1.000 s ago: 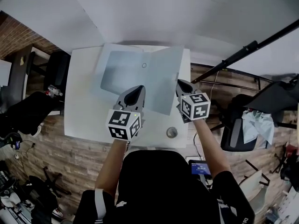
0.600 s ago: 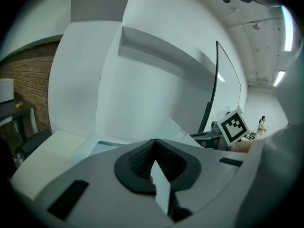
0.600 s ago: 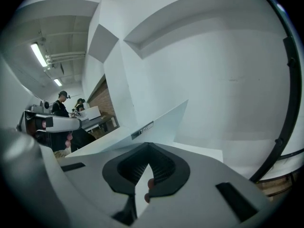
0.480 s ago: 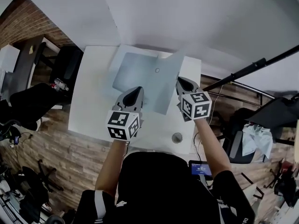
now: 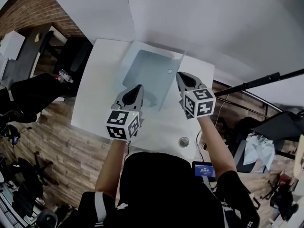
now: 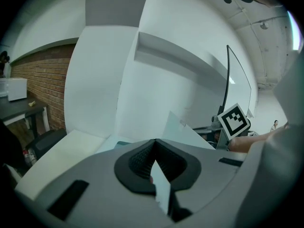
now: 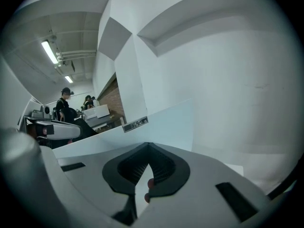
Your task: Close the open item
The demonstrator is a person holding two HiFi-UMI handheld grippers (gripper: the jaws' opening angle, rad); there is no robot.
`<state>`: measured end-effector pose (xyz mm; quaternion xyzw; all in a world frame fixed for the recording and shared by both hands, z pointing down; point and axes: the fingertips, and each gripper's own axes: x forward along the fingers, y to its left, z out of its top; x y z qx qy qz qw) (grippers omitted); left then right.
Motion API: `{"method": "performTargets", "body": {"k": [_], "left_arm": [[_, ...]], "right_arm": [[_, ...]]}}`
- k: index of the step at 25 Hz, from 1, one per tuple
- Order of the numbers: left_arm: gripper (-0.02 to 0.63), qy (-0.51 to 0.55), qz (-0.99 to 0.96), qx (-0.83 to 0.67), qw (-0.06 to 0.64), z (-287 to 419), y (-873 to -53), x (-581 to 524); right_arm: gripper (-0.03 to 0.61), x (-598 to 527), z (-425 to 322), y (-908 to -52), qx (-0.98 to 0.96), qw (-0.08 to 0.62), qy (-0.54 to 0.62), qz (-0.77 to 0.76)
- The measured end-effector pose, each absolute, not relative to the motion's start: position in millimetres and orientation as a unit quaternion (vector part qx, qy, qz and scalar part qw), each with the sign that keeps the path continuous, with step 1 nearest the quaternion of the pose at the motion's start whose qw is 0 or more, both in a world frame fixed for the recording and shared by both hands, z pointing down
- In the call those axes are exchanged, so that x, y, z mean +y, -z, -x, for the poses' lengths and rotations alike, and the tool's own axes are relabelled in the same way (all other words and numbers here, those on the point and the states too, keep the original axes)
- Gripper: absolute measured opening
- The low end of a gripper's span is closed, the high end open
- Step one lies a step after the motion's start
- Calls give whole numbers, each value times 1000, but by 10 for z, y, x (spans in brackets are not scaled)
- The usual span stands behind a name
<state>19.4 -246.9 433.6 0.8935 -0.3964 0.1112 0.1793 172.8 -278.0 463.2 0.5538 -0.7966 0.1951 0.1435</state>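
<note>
White table, black chair

White wall across top; brick wall upper left; wood-plank floor lower left; black chair left; white worktop centre.

Bare table left of folder; wall blocks behind.

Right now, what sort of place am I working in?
Probably an office or lab workroom: a white table against a plain wall, a black office chair beside it, a brick wall, and people among desks under strip lights in the right gripper view.
</note>
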Motion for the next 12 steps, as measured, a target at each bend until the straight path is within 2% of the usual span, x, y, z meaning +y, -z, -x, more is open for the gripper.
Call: {"method": "performTargets", "body": {"k": [12], "left_arm": [[11,-104,-869,-440,201,349,-4479,-2789]], "right_arm": [[35,-3243,-1126,-4648,-825,164,-181,-509]]}}
